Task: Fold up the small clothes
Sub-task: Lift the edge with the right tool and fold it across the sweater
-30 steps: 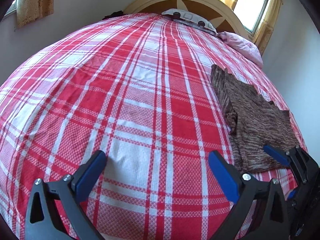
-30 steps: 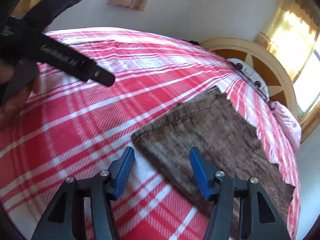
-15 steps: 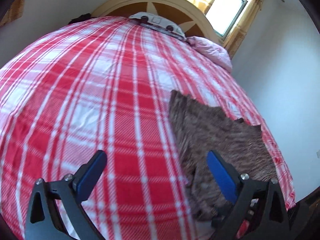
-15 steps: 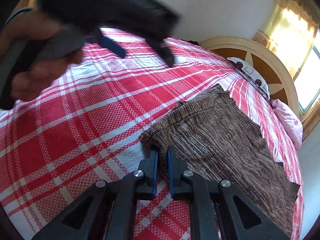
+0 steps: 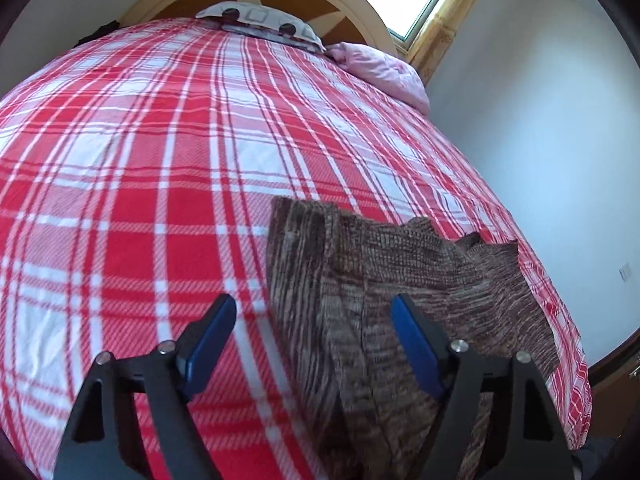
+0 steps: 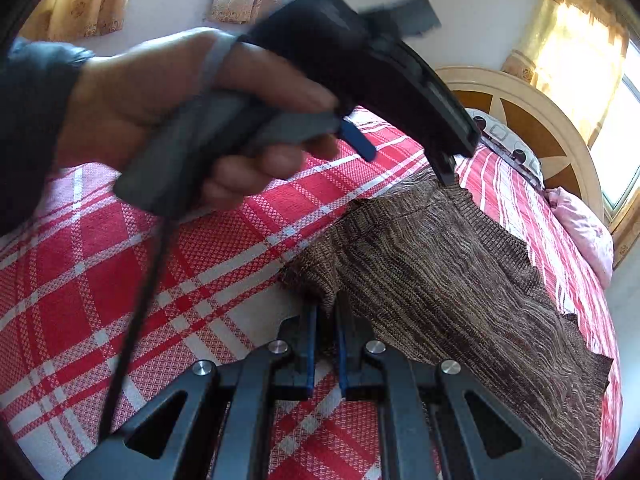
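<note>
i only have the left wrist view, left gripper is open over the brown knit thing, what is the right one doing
Observer: The right gripper is shut on a corner of the brown knit garment.
Operator: which corner
Observer: The near corner, toward the middle of the plaid bedspread.
Operator: is the cloth lifted there
Observer: It bunches up at the pinch; the rest lies flat.
Operator: where am i relative to it
Observer: In the right wrist view, the left gripper has one fingertip at the garment's far edge, near the headboard.
</note>
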`<act>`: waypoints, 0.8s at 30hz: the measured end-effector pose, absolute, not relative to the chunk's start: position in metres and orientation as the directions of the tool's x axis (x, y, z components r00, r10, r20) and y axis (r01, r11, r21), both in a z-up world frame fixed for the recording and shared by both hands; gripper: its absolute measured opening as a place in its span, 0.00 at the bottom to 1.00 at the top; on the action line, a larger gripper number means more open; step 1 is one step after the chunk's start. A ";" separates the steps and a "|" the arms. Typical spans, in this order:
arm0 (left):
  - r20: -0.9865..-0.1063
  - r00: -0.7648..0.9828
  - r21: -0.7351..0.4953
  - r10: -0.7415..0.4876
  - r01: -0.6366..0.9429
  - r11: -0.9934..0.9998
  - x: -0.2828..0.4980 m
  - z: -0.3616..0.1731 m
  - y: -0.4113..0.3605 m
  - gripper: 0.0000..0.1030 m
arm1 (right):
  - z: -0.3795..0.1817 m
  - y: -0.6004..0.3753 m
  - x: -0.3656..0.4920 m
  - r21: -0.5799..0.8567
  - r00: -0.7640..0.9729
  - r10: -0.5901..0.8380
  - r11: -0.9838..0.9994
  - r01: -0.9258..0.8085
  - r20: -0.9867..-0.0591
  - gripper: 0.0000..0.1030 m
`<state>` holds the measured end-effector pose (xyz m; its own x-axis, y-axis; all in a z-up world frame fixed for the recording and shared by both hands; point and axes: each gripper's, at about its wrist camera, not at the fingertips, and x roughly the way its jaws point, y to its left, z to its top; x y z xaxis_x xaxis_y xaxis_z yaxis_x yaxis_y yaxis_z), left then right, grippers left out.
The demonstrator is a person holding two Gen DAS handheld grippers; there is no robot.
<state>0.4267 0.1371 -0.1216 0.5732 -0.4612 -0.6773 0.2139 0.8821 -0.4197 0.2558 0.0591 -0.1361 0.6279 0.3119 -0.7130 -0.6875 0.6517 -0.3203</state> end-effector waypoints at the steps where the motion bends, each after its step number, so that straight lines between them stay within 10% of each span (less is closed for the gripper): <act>1: -0.682 0.565 -0.420 -0.463 0.216 0.882 0.432 -0.124 0.134 0.77 | -0.136 0.059 0.256 -0.317 0.626 0.314 0.652 -0.688 -0.714 0.07; 7: -0.719 0.539 -0.373 -0.438 0.233 0.898 0.441 -0.128 0.120 0.55 | -0.136 0.058 0.256 -0.307 0.621 0.320 0.655 -0.690 -0.715 0.07; 10: -0.710 0.519 -0.407 -0.476 0.249 0.879 0.441 -0.128 0.120 0.18 | -0.136 0.055 0.256 -0.300 0.619 0.324 0.657 -0.691 -0.716 0.07; 24: -0.659 0.559 -0.477 -0.503 0.207 0.854 0.426 -0.096 0.120 0.13 | -0.101 0.000 0.280 -0.105 0.590 0.433 0.740 -0.664 -0.682 0.05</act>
<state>0.4260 0.1201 -0.0962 0.5585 -0.5032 -0.6594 0.2072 0.8544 -0.4766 0.2796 -0.0005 -0.1008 0.5902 0.4326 -0.6816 -0.6642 0.7400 -0.1055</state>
